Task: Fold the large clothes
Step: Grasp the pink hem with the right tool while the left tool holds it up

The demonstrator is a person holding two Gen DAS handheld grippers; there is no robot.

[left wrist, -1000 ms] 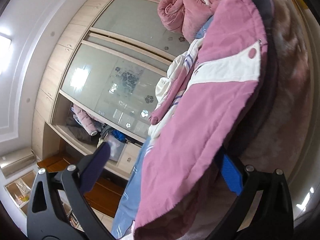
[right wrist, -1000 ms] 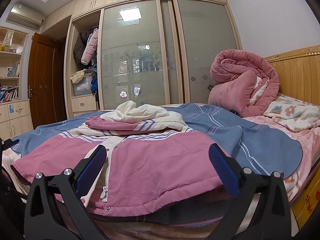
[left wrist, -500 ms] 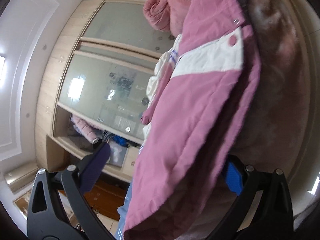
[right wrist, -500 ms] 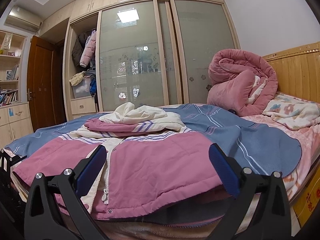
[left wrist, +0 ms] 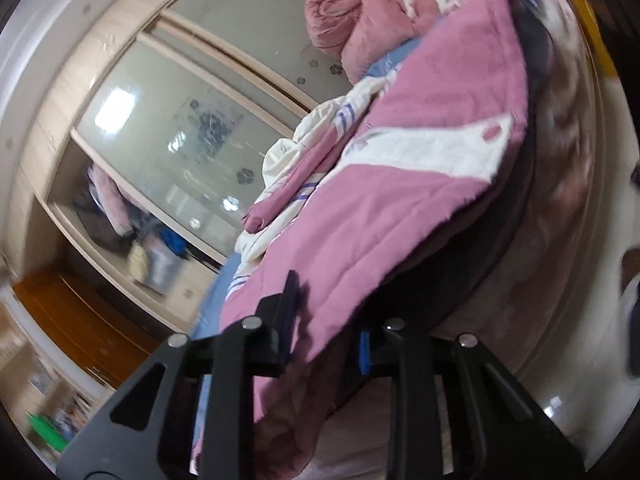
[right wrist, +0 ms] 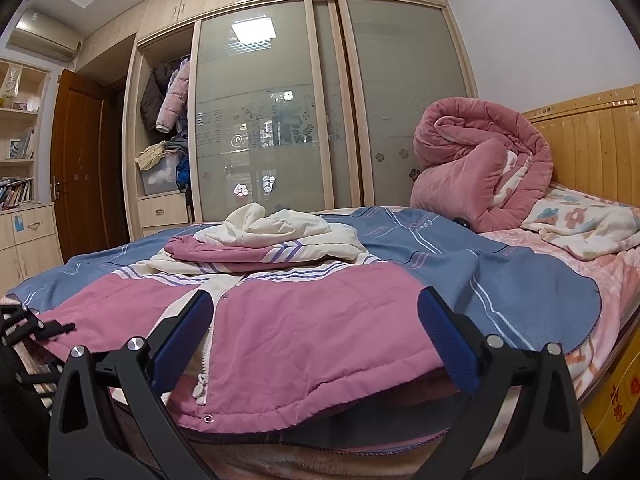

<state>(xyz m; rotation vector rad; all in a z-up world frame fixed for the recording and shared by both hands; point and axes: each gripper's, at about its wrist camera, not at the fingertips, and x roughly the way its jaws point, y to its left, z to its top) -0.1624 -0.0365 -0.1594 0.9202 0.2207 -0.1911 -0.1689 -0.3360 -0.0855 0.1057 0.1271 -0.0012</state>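
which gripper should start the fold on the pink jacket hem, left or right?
Left. The left gripper is already shut on the jacket hem at its corner. The right gripper is open, fingers straddling the hem near the zipper, gripping nothing yet.

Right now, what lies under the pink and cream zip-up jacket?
Under the pink and cream zip-up jacket a blue striped sheet shows; at the near hem, a dark layer. Whatever lies beneath the jacket's middle is covered.
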